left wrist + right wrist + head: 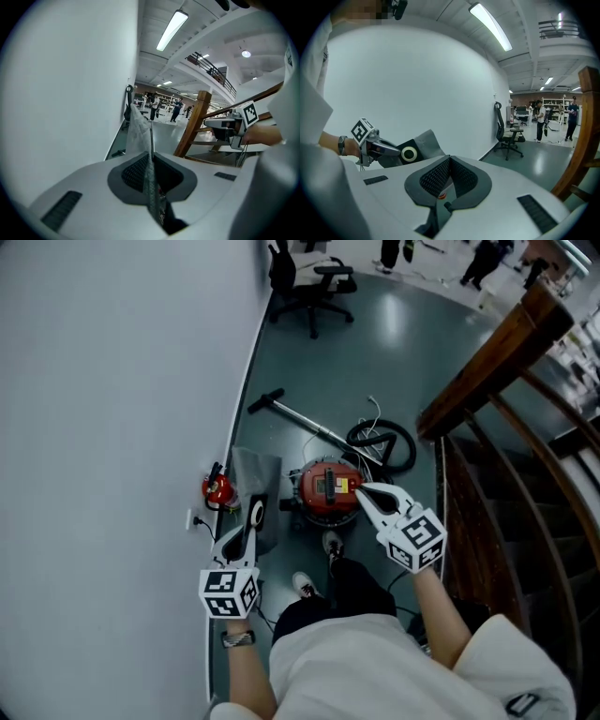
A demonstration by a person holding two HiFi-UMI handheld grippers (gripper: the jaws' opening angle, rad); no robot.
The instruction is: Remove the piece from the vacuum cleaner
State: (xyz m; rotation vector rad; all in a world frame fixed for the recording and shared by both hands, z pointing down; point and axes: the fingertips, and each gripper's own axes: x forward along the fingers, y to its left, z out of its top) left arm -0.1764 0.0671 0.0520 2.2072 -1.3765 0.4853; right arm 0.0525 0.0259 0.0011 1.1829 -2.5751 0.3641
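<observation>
Where white wall (112, 381) ends, grey floor (375, 362) holds the vacuum cleaner (328, 488).

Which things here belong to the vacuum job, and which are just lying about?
Job:
red vacuum cleaner
grey bag, held by left gripper
right gripper, shut and empty

Lying about:
office chair
wooden banister

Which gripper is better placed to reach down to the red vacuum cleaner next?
Probably the right gripper: shut, empty, just above the vacuum cleaner. The left gripper is clamped on the grey bag beside the wall.
</observation>
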